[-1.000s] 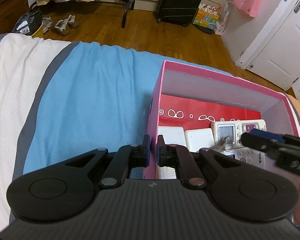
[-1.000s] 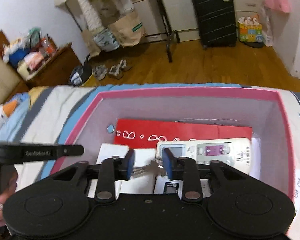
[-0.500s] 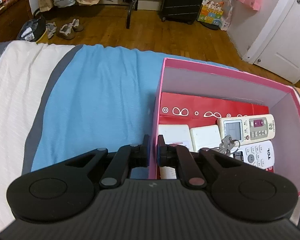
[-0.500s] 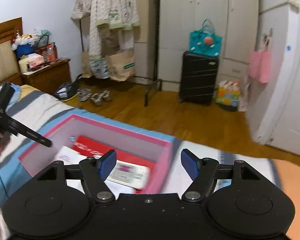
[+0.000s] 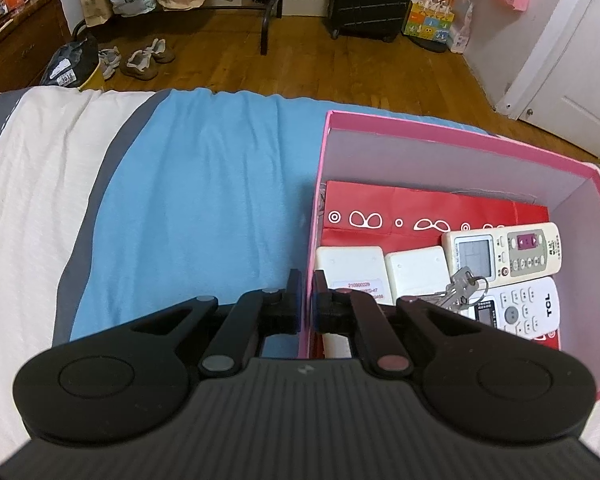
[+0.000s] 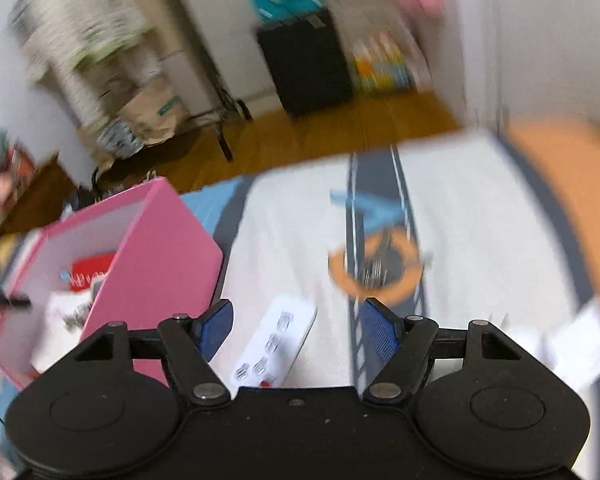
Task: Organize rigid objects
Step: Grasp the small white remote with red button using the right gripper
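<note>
Pink cardboard wall sits pinched in my left gripper (image 5: 306,294), steadying the box (image 5: 452,130) that already holds remotes (image 5: 504,254) and keys (image 5: 462,288), while my right gripper (image 6: 296,330), spread wide and empty, hangs above the white remote (image 6: 274,346) left on the bed (image 6: 480,240), and, nearer the bed's far edge, a blurred orange ring (image 6: 376,266).

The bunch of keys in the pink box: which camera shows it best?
The left wrist view. There the keys lie sharp and unhidden on the remotes inside the pink box. The right wrist view is blurred by motion and shows only a small silvery smudge behind the box's wall.
</note>
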`<state>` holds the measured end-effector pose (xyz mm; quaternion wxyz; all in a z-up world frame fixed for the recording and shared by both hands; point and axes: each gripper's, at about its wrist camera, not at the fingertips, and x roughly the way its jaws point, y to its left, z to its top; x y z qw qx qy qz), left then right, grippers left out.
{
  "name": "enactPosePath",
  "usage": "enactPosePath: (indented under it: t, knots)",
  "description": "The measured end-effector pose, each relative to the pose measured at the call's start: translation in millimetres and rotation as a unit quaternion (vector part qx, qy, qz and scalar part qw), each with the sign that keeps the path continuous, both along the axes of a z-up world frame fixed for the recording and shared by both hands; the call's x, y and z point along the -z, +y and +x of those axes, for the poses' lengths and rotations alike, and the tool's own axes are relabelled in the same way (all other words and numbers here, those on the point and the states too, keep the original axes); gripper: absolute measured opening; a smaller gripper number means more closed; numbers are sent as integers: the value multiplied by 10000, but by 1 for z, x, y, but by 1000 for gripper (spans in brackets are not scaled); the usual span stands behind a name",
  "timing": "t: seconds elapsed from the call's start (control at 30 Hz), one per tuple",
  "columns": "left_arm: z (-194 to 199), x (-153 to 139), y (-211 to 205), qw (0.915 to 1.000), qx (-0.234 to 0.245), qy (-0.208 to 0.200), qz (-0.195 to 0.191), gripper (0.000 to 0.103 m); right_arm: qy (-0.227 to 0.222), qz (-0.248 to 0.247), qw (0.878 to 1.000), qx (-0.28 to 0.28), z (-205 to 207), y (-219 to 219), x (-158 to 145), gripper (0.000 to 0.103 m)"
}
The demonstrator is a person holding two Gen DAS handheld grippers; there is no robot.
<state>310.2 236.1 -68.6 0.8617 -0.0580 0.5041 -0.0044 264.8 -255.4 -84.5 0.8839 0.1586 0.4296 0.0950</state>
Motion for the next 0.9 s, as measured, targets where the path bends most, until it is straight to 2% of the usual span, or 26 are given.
enactPosePath:
  t: [0.1,0.17,0.27,0.37,0.53,0.57,0.67,0.9]
  knots:
    - [0,2,0,10000,4,20,8,4,327,728,9965,238,6,0,17,75]
    - [0,2,0,10000,2,19,-4,4,463,806,9954,211,8,9,25,73]
    - [-1,1,1,10000,13,10,-49,4,562,563,9967,185,6,24,33,64]
    - [-1,-1,5,9999,12,-38,-108,4,570,341,9978,9,3,39,38,62]
    - [-1,1,5,9999,28,-16,-108,4,291,-462,9981,-299,4,59,48,62]
    - [-2,0,5,10000,22,-18,-95,4,183,-676,9966,-423,3,64,48,53]
    - [-2,-1,6,9999,26,-59,-99,4,39,-1142,9895,-880,1,72,43,48]
    - [-5,-6,5,9998,74,-137,-87,3,611,-1453,9788,-1311,-8,76,35,47]
